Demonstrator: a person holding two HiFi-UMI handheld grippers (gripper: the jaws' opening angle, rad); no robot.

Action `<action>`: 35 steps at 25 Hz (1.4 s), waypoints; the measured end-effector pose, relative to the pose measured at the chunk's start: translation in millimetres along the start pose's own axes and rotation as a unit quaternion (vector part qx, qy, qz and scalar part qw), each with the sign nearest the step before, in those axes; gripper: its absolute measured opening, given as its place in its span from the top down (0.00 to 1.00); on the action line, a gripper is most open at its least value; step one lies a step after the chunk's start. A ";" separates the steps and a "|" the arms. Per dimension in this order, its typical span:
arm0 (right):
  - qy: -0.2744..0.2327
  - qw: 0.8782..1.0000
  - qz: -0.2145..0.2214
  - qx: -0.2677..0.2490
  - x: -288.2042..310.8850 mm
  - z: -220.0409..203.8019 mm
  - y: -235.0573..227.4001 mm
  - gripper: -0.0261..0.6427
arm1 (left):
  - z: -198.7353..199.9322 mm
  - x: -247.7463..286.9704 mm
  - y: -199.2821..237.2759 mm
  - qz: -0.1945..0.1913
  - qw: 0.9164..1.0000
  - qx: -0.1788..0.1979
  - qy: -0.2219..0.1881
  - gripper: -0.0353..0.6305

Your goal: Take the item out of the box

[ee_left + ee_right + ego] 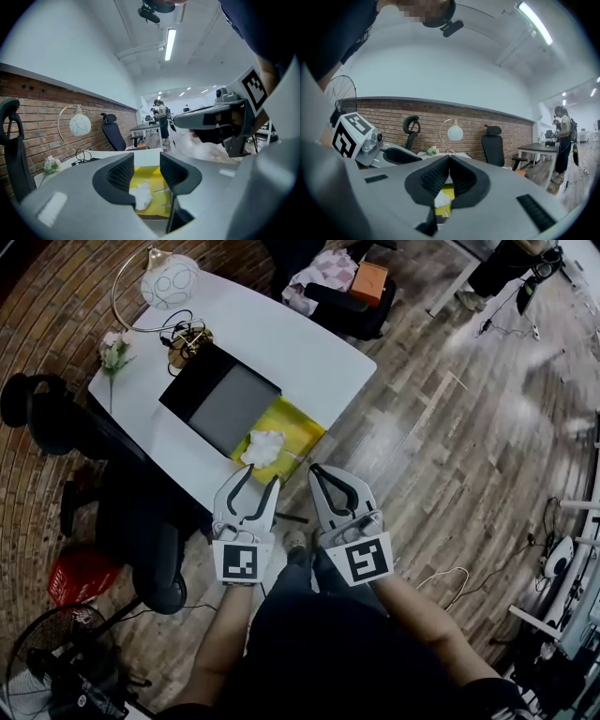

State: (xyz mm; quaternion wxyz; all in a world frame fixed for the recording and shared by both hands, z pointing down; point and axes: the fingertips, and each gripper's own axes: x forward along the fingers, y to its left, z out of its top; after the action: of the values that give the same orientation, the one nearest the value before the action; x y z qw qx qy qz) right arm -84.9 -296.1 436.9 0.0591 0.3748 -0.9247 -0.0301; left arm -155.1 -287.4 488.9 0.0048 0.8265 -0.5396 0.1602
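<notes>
A flat yellow box (294, 427) lies at the near corner of the white table (281, 343), with a crumpled white wad (263, 448) on it. Behind it sits a dark grey box with a black flap (220, 395). My left gripper (262, 474) hovers just short of the wad, open and empty; the left gripper view frames the wad (142, 194) and yellow box (154, 180) between its jaws (146, 168). My right gripper (316, 468) is beside it off the table edge, shut on nothing. The right gripper view has its tips (449, 159) touching, the yellow box (447, 192) below.
A globe lamp (170, 280), cables and a small flower (114, 351) stand at the table's far end. Black office chairs (56, 418) crowd the left side, with a red basket (80, 575) and a fan (56, 652) on the floor. A chair with clothes (347, 282) stands beyond.
</notes>
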 end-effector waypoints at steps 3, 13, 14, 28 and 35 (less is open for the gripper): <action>0.011 1.000 0.004 -0.005 6.1 -9.1 1.2 0.94 | -19.4 9.4 1.1 -0.012 0.999 0.013 0.027 0.69; 0.043 0.999 0.006 -0.004 22.3 -29.5 -1.4 0.94 | -83.1 38.8 -0.2 -0.055 0.992 0.027 0.110 0.68; 0.045 0.999 0.006 -0.004 23.4 -30.7 -1.9 0.94 | -86.5 41.3 0.2 -0.057 0.991 0.028 0.115 0.68; 0.071 0.997 -0.008 0.000 33.0 -45.0 -12.6 0.94 | -125.1 64.0 -1.5 -0.100 0.965 0.089 0.226 0.68; 0.075 0.997 -0.014 -0.001 36.0 -46.0 -18.0 0.94 | -142.3 71.0 -6.6 -0.128 0.939 0.130 0.290 0.69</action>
State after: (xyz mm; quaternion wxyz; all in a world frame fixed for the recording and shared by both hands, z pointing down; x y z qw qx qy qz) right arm -92.1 -334.7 483.8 0.1282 0.3888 -0.9124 -0.0041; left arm -160.1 -322.1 644.1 0.0744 0.7995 -0.3792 0.4599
